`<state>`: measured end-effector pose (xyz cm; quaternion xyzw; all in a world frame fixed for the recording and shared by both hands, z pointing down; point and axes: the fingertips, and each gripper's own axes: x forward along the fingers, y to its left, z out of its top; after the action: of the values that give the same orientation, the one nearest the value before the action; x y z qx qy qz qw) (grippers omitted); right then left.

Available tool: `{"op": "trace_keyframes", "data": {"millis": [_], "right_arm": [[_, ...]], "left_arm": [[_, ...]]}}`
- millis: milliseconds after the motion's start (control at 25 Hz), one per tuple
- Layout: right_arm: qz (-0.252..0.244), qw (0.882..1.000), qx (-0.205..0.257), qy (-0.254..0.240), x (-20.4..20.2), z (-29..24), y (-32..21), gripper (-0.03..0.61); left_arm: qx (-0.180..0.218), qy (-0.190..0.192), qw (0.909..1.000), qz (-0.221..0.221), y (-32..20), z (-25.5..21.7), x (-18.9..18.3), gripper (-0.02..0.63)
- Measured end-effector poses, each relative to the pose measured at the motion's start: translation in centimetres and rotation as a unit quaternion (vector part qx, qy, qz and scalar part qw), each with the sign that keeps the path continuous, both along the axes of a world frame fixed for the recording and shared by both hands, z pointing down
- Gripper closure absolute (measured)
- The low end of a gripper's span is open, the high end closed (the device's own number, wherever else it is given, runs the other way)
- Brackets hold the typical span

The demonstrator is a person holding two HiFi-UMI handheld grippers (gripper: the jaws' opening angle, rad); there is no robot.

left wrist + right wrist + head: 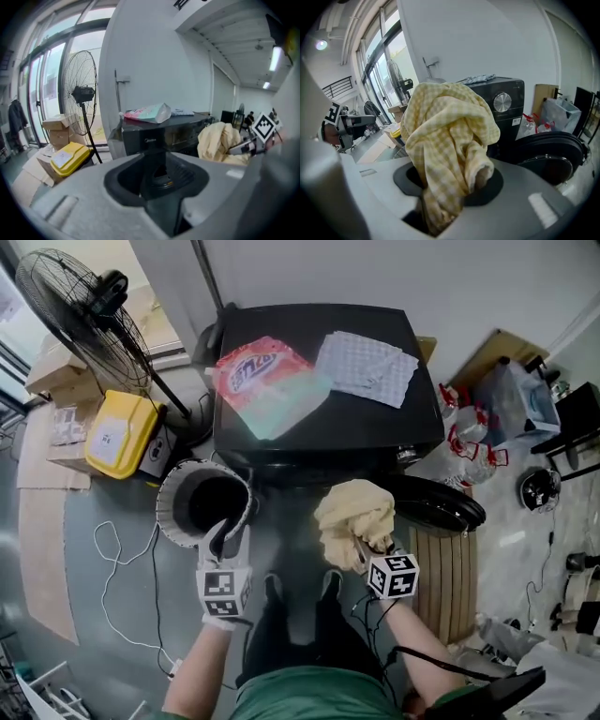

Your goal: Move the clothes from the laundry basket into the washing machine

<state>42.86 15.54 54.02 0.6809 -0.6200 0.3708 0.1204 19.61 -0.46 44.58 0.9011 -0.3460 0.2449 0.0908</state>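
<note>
**Checked cloth held before the washer**

The right gripper (364, 554) is clenched on a bunched pale-yellow checked cloth (352, 514). The cloth's length runs from the jaws ahead towards the black front-loading washing machine (328, 423). The machine's round dark door (439, 504) hangs open just right of the cloth, and bare grey floor (281, 549) lies to its left. The right forearm reaches forward, tilted down. The left gripper (225, 538), jaws apart and empty, hovers at the near rim of the round grey laundry basket (173, 502), perhaps touching it.
</note>
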Motion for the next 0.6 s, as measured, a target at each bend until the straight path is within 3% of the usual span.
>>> {"op": "trace_keyframes", "data": {"millis": [320, 600], "right_arm": [[-0.065, 0.998, -0.012, -0.008, 2.1, 4.5, -2.3, 0.408], [-0.083, 0.996, -0.032, 0.003, 2.0, 9.4, -4.7, 0.408]], "left_arm": [[0.008, -0.02, 0.9994, -0.025, 2.9, 2.0, 2.3, 0.473], [-0.009, -0.038, 0.9992, -0.003, 4.2, 5.8, 1.8, 0.472]]}}
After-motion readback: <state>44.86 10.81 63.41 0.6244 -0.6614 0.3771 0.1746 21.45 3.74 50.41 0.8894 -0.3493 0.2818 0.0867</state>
